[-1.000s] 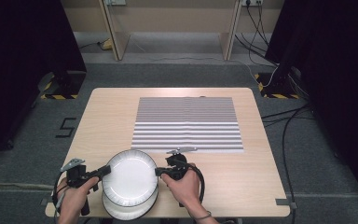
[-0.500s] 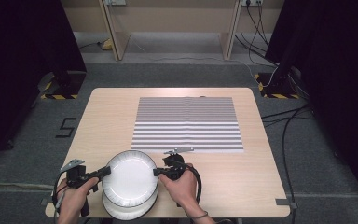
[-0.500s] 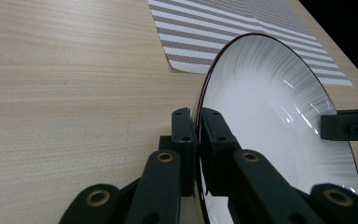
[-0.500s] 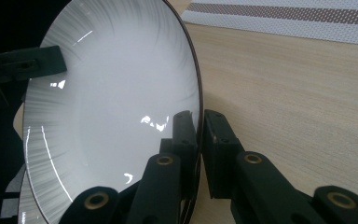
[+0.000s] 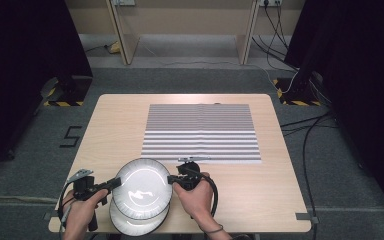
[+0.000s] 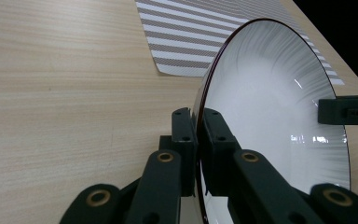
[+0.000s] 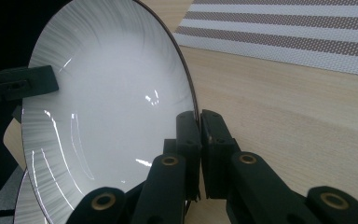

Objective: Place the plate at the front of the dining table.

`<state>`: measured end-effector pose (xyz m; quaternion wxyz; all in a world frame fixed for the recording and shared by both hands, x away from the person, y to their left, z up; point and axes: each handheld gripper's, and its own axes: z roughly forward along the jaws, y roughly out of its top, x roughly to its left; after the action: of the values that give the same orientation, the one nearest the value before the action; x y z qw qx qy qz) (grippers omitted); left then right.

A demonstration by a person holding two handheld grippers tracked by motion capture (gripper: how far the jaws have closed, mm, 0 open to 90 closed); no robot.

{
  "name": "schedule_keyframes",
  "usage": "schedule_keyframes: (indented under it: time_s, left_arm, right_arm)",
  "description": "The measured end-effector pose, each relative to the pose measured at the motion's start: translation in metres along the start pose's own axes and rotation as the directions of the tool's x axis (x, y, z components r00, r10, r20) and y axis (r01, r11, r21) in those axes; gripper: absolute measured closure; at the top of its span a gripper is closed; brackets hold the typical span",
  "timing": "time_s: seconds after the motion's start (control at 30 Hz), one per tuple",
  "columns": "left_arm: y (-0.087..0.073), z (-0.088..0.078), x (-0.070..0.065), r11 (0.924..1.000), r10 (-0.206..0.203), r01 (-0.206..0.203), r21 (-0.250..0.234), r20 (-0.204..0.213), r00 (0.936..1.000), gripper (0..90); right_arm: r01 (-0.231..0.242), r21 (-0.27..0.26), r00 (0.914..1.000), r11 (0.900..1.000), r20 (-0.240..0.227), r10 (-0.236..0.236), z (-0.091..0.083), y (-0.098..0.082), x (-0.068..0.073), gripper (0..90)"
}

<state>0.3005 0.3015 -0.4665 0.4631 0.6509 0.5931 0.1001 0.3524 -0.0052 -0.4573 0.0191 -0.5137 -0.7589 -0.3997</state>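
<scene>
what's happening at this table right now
A person holds a white plate by opposite rim edges, the left gripper and the right gripper both clamped on it; the right jaws have just closed on the rim. A second plate lies beneath it near the table's front edge. A striped placemat lies further back.

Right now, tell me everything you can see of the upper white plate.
The upper white plate is round and glossy, ceramic by the look, with a thin dark rim and fine grey streaks fanning out from a plain centre. It sits above a second plate near the table's front edge. The left claw and right claw pinch opposite sides of its rim; the right one has just been closing.
</scene>
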Motion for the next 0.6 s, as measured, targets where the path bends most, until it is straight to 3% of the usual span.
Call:
schedule_keyframes:
  time_s: [0.6]
  left_arm:
    - [0.031, 0.012, -0.022, 0.9972, 0.064, -0.063, -0.040, 0.032, 0.9975, 84.6]
  right_arm:
    - [-0.001, -0.072, 0.9996, 0.997, 0.028, 0.003, -0.027, 0.018, -0.012, 87.1]
